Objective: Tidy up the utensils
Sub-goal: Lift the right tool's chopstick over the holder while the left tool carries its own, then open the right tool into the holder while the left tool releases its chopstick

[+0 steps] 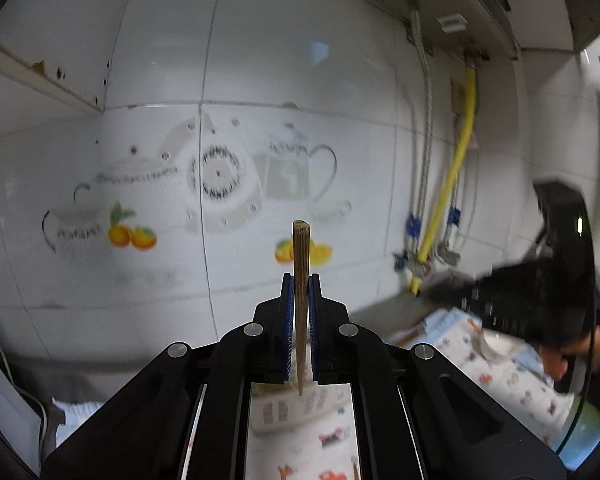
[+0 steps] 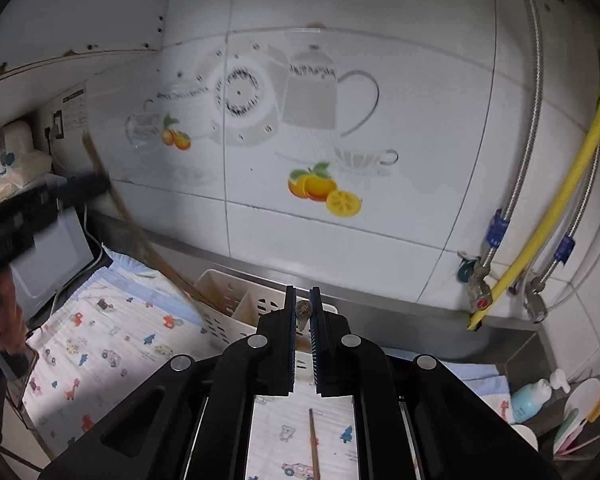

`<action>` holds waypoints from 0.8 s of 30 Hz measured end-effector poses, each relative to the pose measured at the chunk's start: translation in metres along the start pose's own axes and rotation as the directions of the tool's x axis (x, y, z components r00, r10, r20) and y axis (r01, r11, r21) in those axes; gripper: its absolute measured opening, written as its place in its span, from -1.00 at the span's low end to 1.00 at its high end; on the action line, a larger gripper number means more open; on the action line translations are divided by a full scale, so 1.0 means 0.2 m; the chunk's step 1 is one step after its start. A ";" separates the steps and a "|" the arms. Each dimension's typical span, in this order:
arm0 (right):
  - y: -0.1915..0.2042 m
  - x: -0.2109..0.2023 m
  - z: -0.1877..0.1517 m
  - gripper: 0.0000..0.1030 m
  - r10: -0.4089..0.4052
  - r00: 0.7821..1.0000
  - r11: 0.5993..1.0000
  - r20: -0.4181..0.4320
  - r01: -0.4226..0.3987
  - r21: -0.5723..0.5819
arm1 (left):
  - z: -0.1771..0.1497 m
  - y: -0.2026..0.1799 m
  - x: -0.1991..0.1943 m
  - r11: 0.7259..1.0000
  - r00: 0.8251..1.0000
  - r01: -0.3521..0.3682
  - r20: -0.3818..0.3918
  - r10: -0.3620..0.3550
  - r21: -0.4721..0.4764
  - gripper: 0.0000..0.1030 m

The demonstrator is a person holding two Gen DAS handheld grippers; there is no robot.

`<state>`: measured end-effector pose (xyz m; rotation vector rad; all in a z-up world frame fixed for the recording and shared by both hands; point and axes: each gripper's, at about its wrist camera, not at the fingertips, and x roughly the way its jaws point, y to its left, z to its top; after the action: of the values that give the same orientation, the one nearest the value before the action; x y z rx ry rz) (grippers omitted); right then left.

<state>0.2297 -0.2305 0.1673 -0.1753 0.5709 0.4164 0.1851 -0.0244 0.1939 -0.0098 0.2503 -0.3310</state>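
My left gripper is shut on a wooden chopstick that stands upright between the blue pads, its blunt end up. From the right wrist view the same chopstick slants down toward the cream utensil caddy by the wall, held by the left gripper. My right gripper is nearly closed on a small metal utensil tip just over the caddy. Another chopstick lies on the patterned cloth below. The right gripper shows blurred at the right of the left wrist view.
A tiled wall with teapot and orange decals rises behind the caddy. A yellow hose and braided pipes with valves hang at right. Bottles and dishes sit at lower right. A white appliance stands at left.
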 end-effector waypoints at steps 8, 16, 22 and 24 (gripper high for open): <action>-0.02 0.14 -0.02 -0.88 0.022 0.999 1.000 -0.046 -0.022 0.004 | -0.02 0.06 0.23 0.998 0.997 -0.069 -0.028 0.069 -0.012 -0.90; -0.07 0.20 -0.06 -0.86 0.035 0.998 0.999 -0.050 -0.034 0.029 | -0.18 0.15 0.41 0.996 0.989 -0.059 -0.142 0.049 -0.065 -0.88; -0.07 0.11 -0.06 -0.73 0.036 0.999 0.999 -0.015 -0.036 0.029 | -0.17 0.14 0.37 0.997 0.990 -0.053 -0.131 0.046 -0.054 -0.75; -0.06 0.06 -0.07 -0.70 0.036 0.999 0.999 -0.004 -0.036 0.027 | -0.16 0.13 0.33 0.997 0.992 -0.050 -0.117 0.044 -0.050 -0.67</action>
<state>0.2370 -0.2412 0.1500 -0.1401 0.5841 0.4431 0.2452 -0.0198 0.1460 -0.0371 0.3740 -0.2779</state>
